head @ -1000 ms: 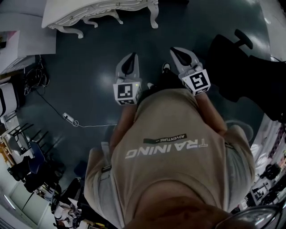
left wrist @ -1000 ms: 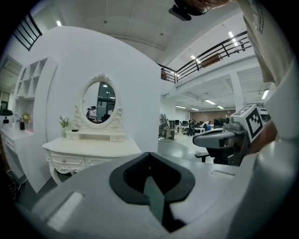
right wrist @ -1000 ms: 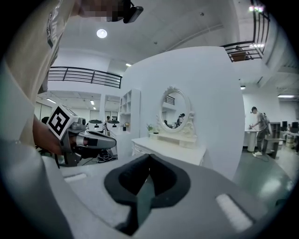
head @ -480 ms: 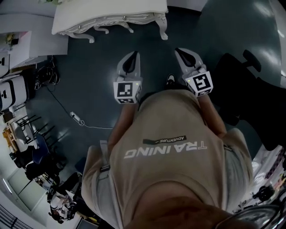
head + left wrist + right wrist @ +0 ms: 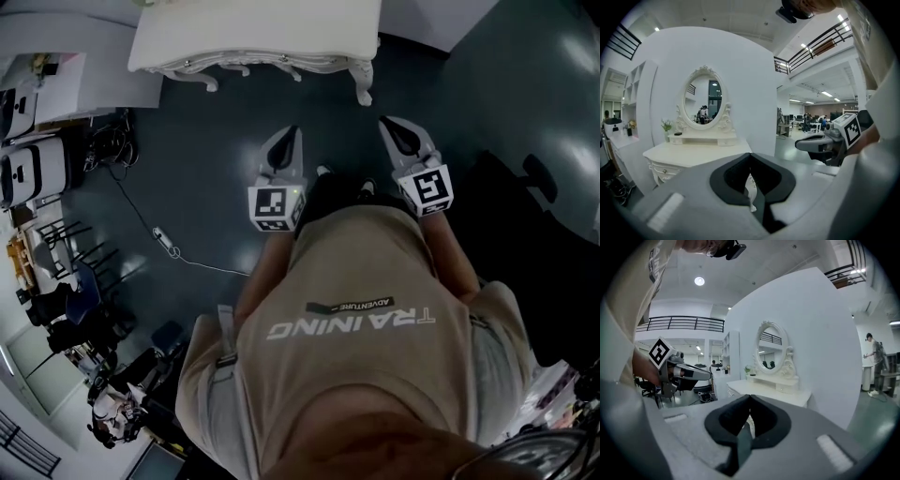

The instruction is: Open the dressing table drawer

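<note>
The white dressing table (image 5: 255,39) stands against a wall at the top of the head view, its carved legs on the dark floor. My left gripper (image 5: 290,133) and right gripper (image 5: 390,123) are held side by side in front of my body, pointing at the table and well short of it. Both are shut with nothing in them. In the left gripper view the table (image 5: 696,154) carries an oval mirror (image 5: 703,99), and a drawer front with a knob (image 5: 664,171) shows at its left. The right gripper view shows the table (image 5: 774,393) ahead, beyond my shut jaws.
A power strip with its cable (image 5: 165,241) lies on the floor to the left. White shelves and boxes (image 5: 30,159) line the left side. A black office chair (image 5: 536,187) stands at the right. Dark floor separates me from the table.
The dressing table has slid down and grown in the head view as I walk toward it. Both grippers keep their shut pose in front of me.
</note>
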Action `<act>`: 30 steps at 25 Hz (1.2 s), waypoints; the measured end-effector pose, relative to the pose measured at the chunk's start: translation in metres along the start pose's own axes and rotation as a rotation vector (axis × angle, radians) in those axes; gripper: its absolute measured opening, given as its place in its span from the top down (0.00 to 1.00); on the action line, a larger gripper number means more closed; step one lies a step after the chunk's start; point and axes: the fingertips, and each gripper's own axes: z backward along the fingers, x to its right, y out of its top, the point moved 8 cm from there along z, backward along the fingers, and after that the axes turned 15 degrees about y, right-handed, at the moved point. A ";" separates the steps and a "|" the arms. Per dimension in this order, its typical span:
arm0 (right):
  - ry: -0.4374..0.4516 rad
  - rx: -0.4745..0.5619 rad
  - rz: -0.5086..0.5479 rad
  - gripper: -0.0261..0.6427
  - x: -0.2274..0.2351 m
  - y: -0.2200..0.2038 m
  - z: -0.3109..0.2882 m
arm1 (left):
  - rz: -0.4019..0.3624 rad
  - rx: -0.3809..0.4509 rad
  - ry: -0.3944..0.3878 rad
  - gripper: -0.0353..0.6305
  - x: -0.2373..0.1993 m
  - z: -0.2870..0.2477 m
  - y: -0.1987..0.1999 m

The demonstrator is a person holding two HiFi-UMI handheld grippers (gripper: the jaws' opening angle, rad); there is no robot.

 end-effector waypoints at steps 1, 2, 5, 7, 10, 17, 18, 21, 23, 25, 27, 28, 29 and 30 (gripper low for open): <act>0.000 -0.011 -0.006 0.96 0.004 -0.001 -0.006 | 0.002 -0.008 -0.003 0.94 -0.003 -0.007 -0.001; -0.002 -0.022 -0.011 0.96 0.007 -0.001 -0.011 | 0.006 -0.017 -0.009 0.94 -0.006 -0.015 -0.003; -0.015 -0.046 -0.010 0.96 0.017 -0.001 -0.025 | 0.024 -0.033 -0.044 0.94 -0.015 -0.042 -0.009; -0.034 -0.060 -0.008 0.96 0.026 0.003 -0.034 | 0.045 -0.025 -0.077 0.94 -0.020 -0.061 -0.003; -0.063 -0.076 -0.002 0.96 0.039 0.016 -0.054 | 0.027 0.022 -0.126 0.94 -0.033 -0.090 0.017; -0.128 -0.086 0.128 0.96 0.070 0.059 -0.136 | -0.022 0.060 -0.210 0.94 -0.083 -0.159 0.041; -0.139 -0.070 0.118 0.96 0.073 0.059 -0.146 | -0.025 0.063 -0.221 0.94 -0.089 -0.169 0.040; -0.165 -0.041 0.077 0.96 0.072 0.058 -0.165 | -0.030 0.062 -0.245 0.94 -0.106 -0.188 0.039; -0.176 -0.047 0.068 0.96 0.074 0.064 -0.168 | -0.021 0.063 -0.252 0.94 -0.113 -0.194 0.046; -0.196 -0.057 0.058 0.96 0.087 0.069 -0.163 | -0.011 0.073 -0.252 0.94 -0.111 -0.207 0.056; -0.218 -0.059 0.052 0.96 0.108 0.069 -0.158 | -0.004 0.091 -0.243 0.94 -0.106 -0.227 0.064; -0.226 -0.059 0.045 0.96 0.114 0.066 -0.157 | -0.003 0.096 -0.237 0.94 -0.105 -0.234 0.064; -0.230 -0.059 0.036 0.96 0.119 0.062 -0.158 | -0.002 0.096 -0.231 0.94 -0.105 -0.240 0.063; -0.231 -0.060 0.030 0.96 0.122 0.058 -0.161 | -0.001 0.093 -0.226 0.94 -0.106 -0.244 0.061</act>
